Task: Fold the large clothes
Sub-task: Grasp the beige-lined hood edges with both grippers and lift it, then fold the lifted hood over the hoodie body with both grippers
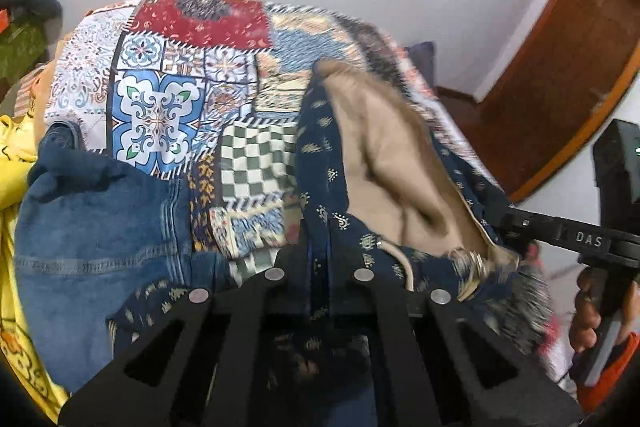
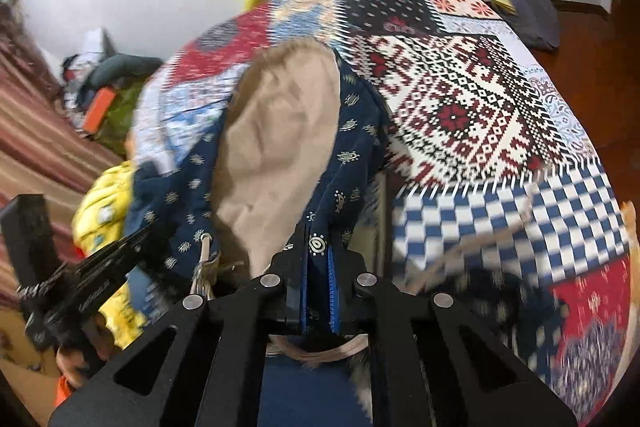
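pinching the navy garment (image 1: 320,163) by its edge, both left gripper (image 1: 320,267) and right gripper (image 2: 318,263) are clenched on cloth; it hangs ahead of the jaws over the bedspread (image 1: 160,75) (tan lining showing). lift evenly, keeping the edge taut.

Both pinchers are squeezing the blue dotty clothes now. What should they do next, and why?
Probably lift together and pull apart a little. The left gripper and right gripper are each shut on the blue garment, which lies bunched with its tan lining showing on the patchwork bedspread, so it needs spreading first.
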`<action>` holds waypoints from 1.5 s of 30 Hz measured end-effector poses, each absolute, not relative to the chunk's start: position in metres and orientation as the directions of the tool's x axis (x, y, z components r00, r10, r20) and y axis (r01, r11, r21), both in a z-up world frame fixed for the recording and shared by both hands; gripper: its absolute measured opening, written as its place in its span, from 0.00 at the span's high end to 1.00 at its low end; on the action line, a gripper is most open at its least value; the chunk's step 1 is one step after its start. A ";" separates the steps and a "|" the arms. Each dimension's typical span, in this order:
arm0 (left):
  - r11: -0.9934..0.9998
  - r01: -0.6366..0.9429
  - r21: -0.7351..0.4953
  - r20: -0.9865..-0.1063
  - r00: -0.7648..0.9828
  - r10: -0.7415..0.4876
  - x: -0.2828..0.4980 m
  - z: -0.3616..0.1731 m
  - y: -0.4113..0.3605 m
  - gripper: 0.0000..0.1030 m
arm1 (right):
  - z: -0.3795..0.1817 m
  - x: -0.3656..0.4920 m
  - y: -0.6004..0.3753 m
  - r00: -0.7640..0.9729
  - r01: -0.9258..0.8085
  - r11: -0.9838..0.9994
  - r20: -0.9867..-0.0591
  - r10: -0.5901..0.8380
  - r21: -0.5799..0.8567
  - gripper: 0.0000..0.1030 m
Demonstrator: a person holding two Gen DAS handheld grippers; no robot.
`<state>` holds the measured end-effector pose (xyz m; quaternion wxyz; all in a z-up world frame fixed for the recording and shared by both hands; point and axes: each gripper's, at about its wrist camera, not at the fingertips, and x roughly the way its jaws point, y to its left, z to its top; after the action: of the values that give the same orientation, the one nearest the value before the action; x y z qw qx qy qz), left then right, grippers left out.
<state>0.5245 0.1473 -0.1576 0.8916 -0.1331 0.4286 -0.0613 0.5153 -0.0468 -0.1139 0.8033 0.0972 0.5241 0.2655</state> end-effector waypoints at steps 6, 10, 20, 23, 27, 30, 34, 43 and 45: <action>0.959 0.092 -0.268 -0.765 0.584 -0.271 0.458 -0.146 0.139 0.96 | -0.088 0.461 -0.070 0.315 -0.399 0.819 -0.777 0.545 0.413 0.95; 0.974 0.130 -0.185 -0.820 0.526 -0.226 0.431 -0.170 0.123 0.96 | -0.102 0.432 -0.074 0.309 -0.421 0.838 -0.813 0.493 0.347 0.95; 0.974 0.220 0.049 -0.891 0.451 -0.057 0.378 -0.228 0.089 0.74 | -0.140 0.391 -0.082 0.442 -0.452 0.891 -0.861 0.251 0.028 0.90; 0.974 0.222 0.046 -0.880 0.470 -0.065 0.368 -0.218 0.091 0.69 | -0.132 0.387 -0.087 0.457 -0.445 0.896 -0.861 0.225 -0.002 0.82; 0.979 0.197 0.051 -0.846 0.530 -0.062 0.361 -0.196 0.098 0.57 | -0.109 0.378 -0.090 0.503 -0.446 0.895 -0.831 0.238 -0.014 0.55; 0.988 0.157 0.003 -0.822 0.562 -0.087 0.368 -0.179 0.112 0.55 | -0.092 0.371 -0.086 0.542 -0.464 0.886 -0.789 0.289 0.005 0.46; 0.990 0.105 -0.099 -0.809 0.571 -0.141 0.393 -0.167 0.134 0.55 | -0.084 0.377 -0.065 0.546 -0.508 0.861 -0.769 0.332 0.011 0.42; 0.949 0.045 -0.313 -0.790 0.542 -0.286 0.459 -0.183 0.160 0.55 | -0.128 0.419 -0.003 0.485 -0.567 0.823 -0.823 0.295 -0.039 0.42; 0.919 0.014 -0.393 -0.778 0.527 -0.341 0.474 -0.194 0.165 0.55 | -0.138 0.427 0.008 0.479 -0.579 0.810 -0.841 0.252 -0.087 0.42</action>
<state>0.4737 0.1650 -0.1937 0.8568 -0.1719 0.4750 -0.1036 0.4269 0.0081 -0.1382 0.8401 -0.1834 0.4466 0.2473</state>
